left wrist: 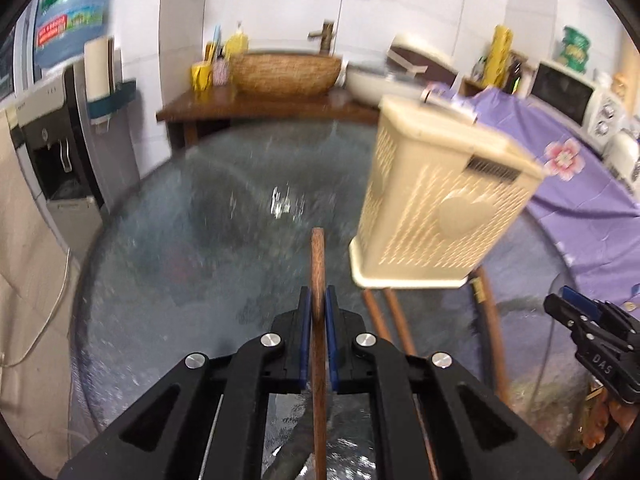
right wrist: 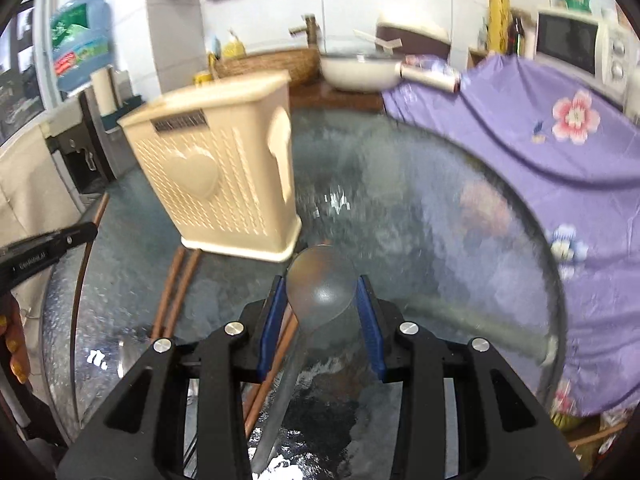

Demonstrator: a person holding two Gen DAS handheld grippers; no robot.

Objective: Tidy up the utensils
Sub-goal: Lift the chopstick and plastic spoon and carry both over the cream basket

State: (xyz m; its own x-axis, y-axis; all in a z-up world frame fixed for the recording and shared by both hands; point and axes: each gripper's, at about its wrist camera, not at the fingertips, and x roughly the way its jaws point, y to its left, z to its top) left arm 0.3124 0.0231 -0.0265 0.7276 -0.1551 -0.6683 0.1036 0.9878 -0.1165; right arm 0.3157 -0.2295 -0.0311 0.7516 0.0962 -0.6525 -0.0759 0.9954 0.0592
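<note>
A cream perforated utensil holder [left wrist: 436,200] stands on the round glass table [left wrist: 200,240]; it also shows in the right wrist view [right wrist: 224,184]. My left gripper [left wrist: 319,300] is shut on a brown wooden stick-like utensil [left wrist: 318,264], held above the table to the left of the holder. My right gripper [right wrist: 322,292] has its jaws around the bowl of a grey spoon [right wrist: 320,284], in front of the holder; it also shows at the right edge of the left wrist view [left wrist: 568,304]. Several brown chopsticks [right wrist: 176,292] lie on the glass by the holder's base.
A purple flowered cloth [right wrist: 520,136] covers the table's right side. Behind are a wooden counter with a woven basket [left wrist: 284,72], a white pan [right wrist: 360,72], a microwave [right wrist: 576,48], and a water dispenser [left wrist: 52,140] at left.
</note>
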